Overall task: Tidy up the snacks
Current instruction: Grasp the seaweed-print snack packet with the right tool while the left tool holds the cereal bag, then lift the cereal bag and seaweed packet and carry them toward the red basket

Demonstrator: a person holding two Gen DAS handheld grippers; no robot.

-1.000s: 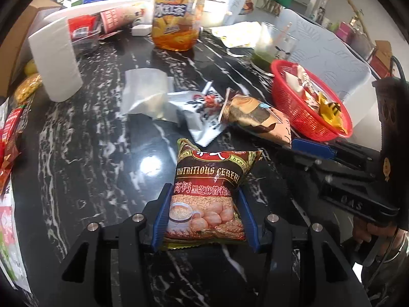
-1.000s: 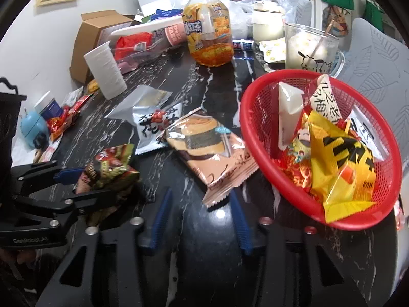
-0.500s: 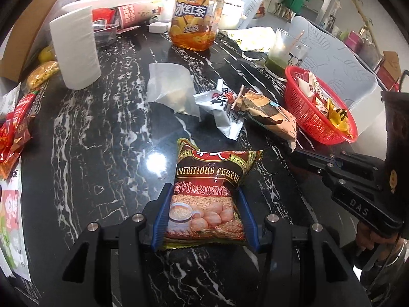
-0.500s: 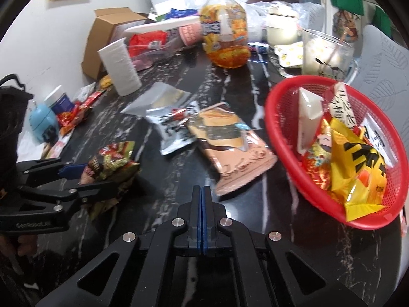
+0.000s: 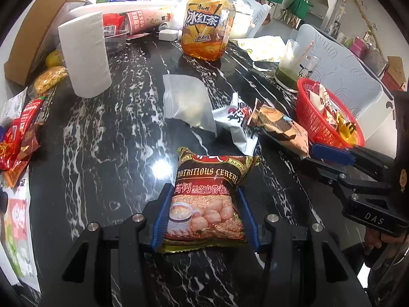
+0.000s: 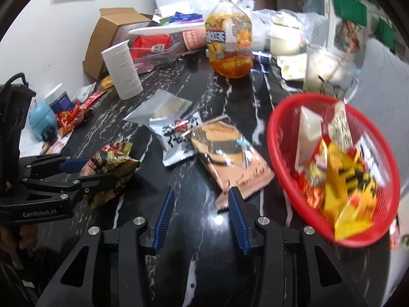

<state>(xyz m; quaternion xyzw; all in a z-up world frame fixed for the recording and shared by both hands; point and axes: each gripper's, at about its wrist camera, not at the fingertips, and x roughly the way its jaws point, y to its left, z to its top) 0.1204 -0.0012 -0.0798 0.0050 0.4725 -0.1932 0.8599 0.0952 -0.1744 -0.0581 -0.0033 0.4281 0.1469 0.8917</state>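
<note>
My left gripper (image 5: 204,189) is shut on a brown-and-red cereal packet (image 5: 207,199), pads pressing both its sides above the black marble table (image 5: 102,153). The right wrist view shows the same packet (image 6: 112,156) in that gripper (image 6: 102,170) at the left. My right gripper (image 6: 201,192) is opening, with nothing between its blue pads; its right finger stands beside a corner of a peach biscuit packet (image 6: 230,153). A white-and-black packet (image 6: 176,138) and a clear pouch (image 6: 158,107) lie behind it. A red basket (image 6: 278,153) holding several snacks sits to the right.
At the back stand an iced tea bottle (image 5: 204,25), a paper roll (image 5: 84,53), a cardboard box (image 5: 30,38) and a glass with a green drink (image 5: 291,69). Red wrappers (image 5: 18,138) crowd the table's left edge. A pale chair (image 5: 340,69) stands behind the basket.
The right jaws were apart a second ago, closed fully on nothing, and now stand apart again. The left gripper keeps its hold on the cereal packet and has hardly moved.
</note>
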